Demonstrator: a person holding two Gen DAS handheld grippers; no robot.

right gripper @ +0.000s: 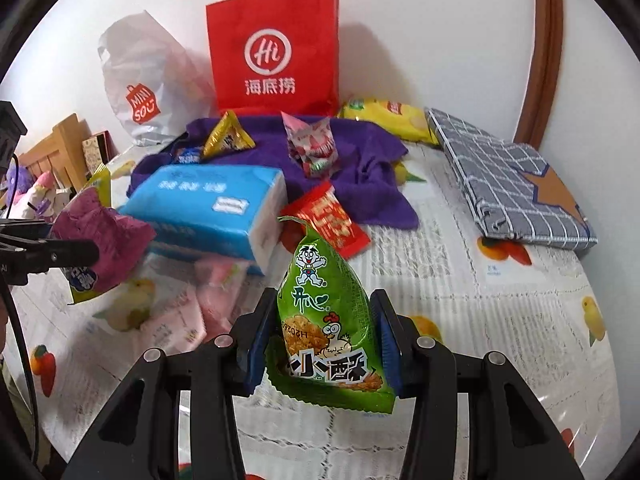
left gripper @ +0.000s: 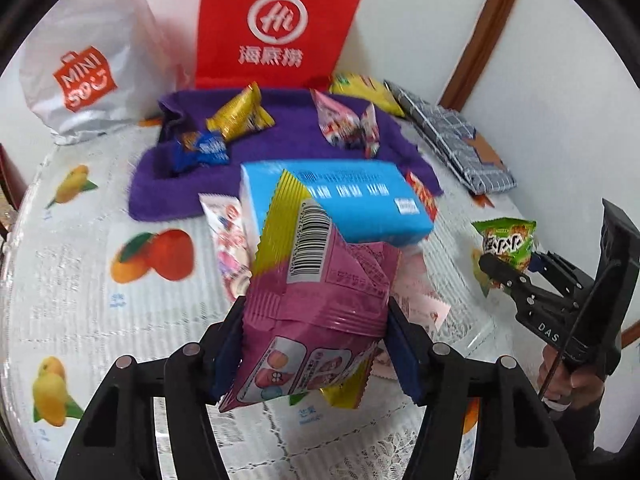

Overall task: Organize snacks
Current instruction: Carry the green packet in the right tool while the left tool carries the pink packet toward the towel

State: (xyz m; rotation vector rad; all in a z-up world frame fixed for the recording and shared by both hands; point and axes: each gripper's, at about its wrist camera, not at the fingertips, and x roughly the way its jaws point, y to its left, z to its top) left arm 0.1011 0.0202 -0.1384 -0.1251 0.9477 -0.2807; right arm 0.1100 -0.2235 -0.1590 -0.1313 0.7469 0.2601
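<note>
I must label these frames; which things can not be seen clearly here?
- Pink packets: right wrist view, blurred; print unreadable.
- Yellow bag: left wrist view, mostly behind the purple towel.
- Red packet: left wrist view, hidden by the blue tissue pack.
</note>
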